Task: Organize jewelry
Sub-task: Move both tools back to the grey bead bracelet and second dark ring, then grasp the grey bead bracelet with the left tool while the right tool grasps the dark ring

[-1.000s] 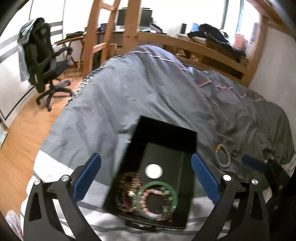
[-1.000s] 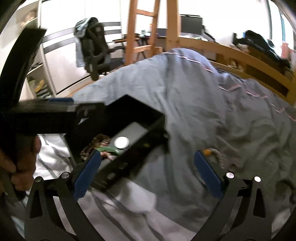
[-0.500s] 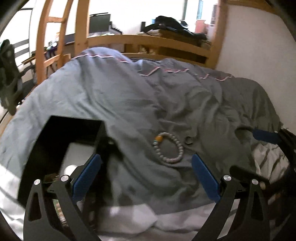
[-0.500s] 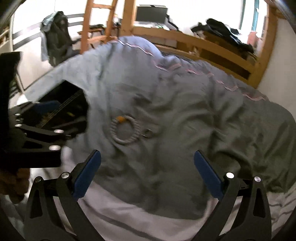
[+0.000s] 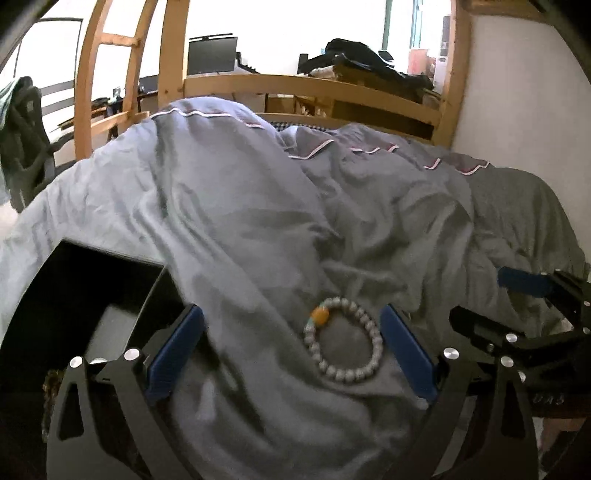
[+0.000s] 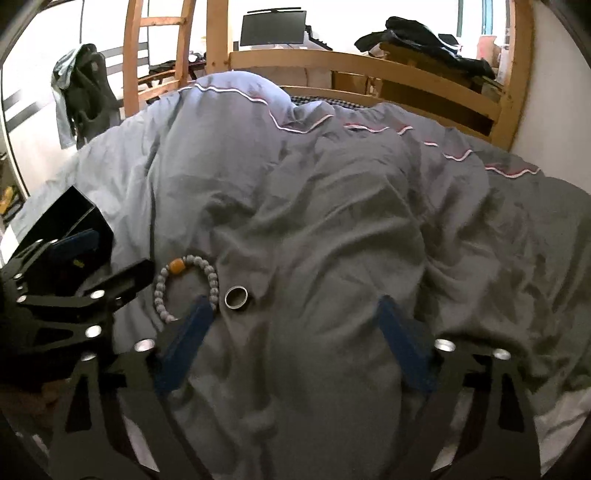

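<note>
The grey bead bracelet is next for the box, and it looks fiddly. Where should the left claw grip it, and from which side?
The bead bracelet lies flat on the duvet. Come from above with the open left claw, one finger inside the loop, and pinch the plain grey strand opposite the orange bead.

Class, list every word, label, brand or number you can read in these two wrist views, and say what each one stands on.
No text can be read.
Faint marks, perhaps digits, on the right gripper's body in the left wrist view: too blurred to read.
Monitor in the background: dark screen, nothing readable.
</note>
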A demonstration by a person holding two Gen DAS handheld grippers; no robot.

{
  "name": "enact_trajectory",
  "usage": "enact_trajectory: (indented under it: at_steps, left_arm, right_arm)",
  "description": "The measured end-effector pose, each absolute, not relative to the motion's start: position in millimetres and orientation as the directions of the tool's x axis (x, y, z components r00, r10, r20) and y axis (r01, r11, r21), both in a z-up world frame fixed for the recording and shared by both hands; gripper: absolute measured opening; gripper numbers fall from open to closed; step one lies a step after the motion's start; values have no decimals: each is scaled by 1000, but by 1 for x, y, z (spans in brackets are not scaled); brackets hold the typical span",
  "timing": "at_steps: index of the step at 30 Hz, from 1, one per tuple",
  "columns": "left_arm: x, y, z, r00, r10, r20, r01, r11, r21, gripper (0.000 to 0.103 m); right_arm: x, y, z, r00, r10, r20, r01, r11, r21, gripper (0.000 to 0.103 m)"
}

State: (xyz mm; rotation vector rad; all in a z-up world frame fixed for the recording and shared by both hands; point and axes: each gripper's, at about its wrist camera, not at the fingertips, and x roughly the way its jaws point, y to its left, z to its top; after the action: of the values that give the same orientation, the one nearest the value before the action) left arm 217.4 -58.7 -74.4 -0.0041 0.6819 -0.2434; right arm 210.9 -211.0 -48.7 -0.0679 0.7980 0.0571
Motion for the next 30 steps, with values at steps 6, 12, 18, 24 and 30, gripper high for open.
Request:
enact_trajectory:
  at_steps: [6,12,18,24,30]
  left_arm:
    - [217,-87,-83,738,-205,-643,303,952,44,86]
    - [227,-99,-116,619,-153,-770,345,934,93,45]
    - [241,-61,-108,549,-216,-807,243,966,-94,10]
    - [238,-54,-94,589,-247,-769,229,964,-135,9]
    - [234,-48,-73,645,-276,-712,221,960,-172,9]
  right_arm:
    - [212,-218,-38,735,43,-677,-43,999,17,61]
    - [224,-200,-50,693,143,-706,-153,987,50,60]
    - [228,-199,-66,657,182,-732,-159,982,101,55]
    - [230,-192,-77,646,171,-744,-176,982,73,53]
    - [228,-181,-83,656,165,-737,-211,977,31,53]
